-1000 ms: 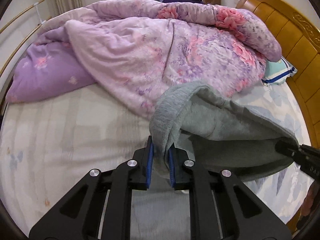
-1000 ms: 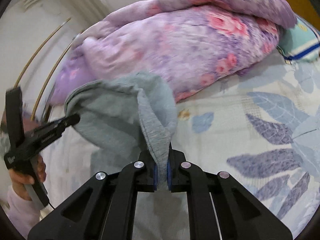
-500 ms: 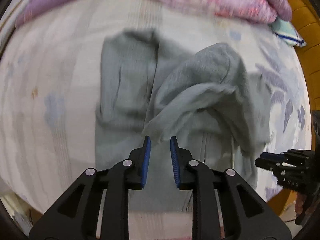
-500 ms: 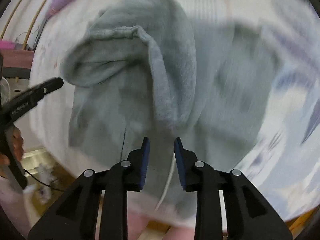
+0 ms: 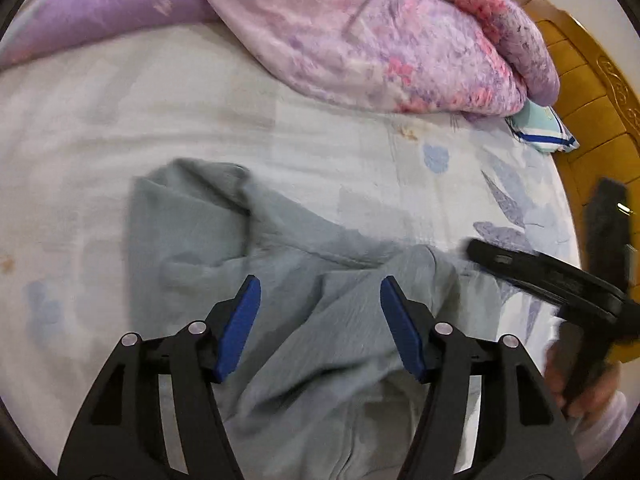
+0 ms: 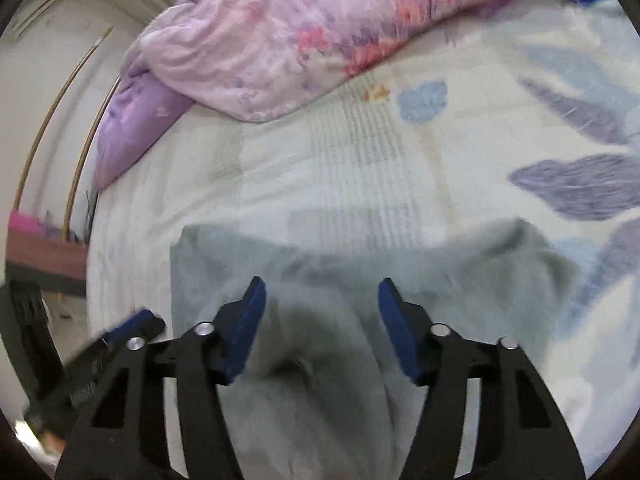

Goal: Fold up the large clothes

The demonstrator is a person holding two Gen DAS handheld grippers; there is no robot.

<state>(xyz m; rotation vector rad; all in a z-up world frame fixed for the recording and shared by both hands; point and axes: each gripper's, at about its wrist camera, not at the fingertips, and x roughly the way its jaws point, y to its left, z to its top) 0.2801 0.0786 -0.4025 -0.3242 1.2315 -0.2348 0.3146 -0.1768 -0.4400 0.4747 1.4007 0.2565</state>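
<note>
A grey sweatshirt [image 5: 224,240] lies crumpled on the pale bedsheet [image 5: 120,120], with a folded flap bunched near its right side. My left gripper [image 5: 320,300] hovers just over the cloth, its jaws opening, blue pads apart and pressing on nothing. In the right wrist view the same grey sweatshirt [image 6: 460,280] spreads below my right gripper [image 6: 322,304], whose jaws are also opening with only loose cloth beneath them. The right gripper [image 5: 476,248] shows at the right edge of the left wrist view, held by a hand [image 5: 580,392]. The left gripper's blue tip [image 6: 136,326] shows at lower left.
A pink and purple floral duvet [image 5: 380,40] is heaped across the far side of the bed. A teal pillow [image 5: 540,128] lies against the wooden headboard [image 5: 592,100] at right. Curved metal rails [image 6: 48,140] stand beyond the bed's left edge.
Both grippers let go of the grey sweatshirt, which dropped onto the bed, and their jaws spread wider. Both hands sank toward the cloth and the views tilted downward.
</note>
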